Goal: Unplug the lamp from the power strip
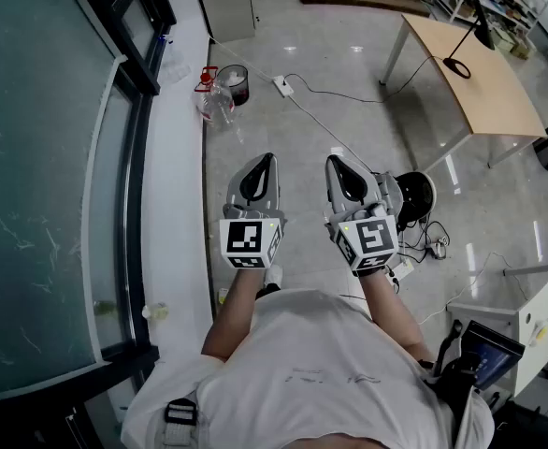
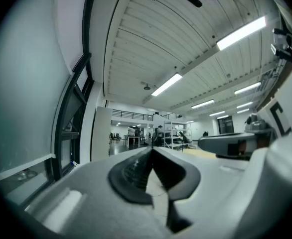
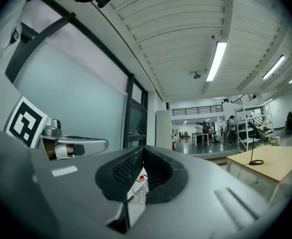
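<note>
Left gripper (image 1: 268, 158) and right gripper (image 1: 334, 160): you hold both level at chest height, side by side, just apart. Jaws of each are closed tip to tip, with nothing between them. Through the gap behind the pads only floor shows, plus a distant bottle (image 3: 139, 182) on the right gripper's side. Power strip (image 1: 282, 86): on the floor well ahead of both grippers, roughly on the line between them, out of reach from where you stand. Lamp (image 1: 483, 33): black, standing on the wooden desk (image 1: 498, 96), ahead and well off to the right of the right gripper. A thin dark cord (image 1: 367, 98) drops from the desk edge and runs across the floor to the strip. The plug itself is too small to make out, but the cord ends at the strip, so I judge the lamp is not yet unplugged. A dark bin (image 1: 234, 82) sits beside the bottle, ahead and left of the left gripper, near the strip but clear of it. Progress: nothing of the task is done as far as the frames show. Left to do: walk to the strip, get down to it, open one gripper, take the lamp's plug and pull it out, likely bracing the strip with the other gripper.
</note>
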The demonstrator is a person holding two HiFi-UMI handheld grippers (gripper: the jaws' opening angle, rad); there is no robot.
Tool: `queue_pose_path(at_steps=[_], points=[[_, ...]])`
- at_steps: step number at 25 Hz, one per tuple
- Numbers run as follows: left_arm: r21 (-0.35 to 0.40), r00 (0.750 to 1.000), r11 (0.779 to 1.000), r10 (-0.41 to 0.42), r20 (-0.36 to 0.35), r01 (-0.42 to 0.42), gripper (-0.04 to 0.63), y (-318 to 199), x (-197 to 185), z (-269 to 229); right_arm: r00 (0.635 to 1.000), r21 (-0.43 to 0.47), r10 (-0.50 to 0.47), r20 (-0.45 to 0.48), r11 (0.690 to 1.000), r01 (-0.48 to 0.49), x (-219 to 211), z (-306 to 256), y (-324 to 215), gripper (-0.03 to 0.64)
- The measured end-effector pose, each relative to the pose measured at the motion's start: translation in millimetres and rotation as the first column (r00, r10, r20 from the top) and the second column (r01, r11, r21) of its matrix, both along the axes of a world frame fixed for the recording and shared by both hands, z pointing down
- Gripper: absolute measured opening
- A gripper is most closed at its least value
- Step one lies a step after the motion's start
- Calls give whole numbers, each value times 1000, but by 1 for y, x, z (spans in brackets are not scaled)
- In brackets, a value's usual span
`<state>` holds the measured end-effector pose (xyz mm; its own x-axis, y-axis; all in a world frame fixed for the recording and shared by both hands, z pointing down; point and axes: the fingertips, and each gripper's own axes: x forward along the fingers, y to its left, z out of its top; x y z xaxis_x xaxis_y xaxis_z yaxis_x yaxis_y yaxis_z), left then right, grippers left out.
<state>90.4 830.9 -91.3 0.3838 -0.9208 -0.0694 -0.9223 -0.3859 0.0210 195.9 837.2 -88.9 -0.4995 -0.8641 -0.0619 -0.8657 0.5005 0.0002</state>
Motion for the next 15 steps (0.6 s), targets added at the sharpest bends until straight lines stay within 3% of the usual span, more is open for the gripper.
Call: queue_pose_path(at_steps=[8, 15], points=[[-9, 1000, 1000, 9, 16, -9, 2, 1, 10, 5, 1000, -26, 12, 29, 1000, -11, 4, 6, -3, 5], [-36, 1000, 999, 0, 9, 0, 2, -2, -11, 18, 1000, -67, 10, 20, 998, -9, -22, 21, -5, 5]])
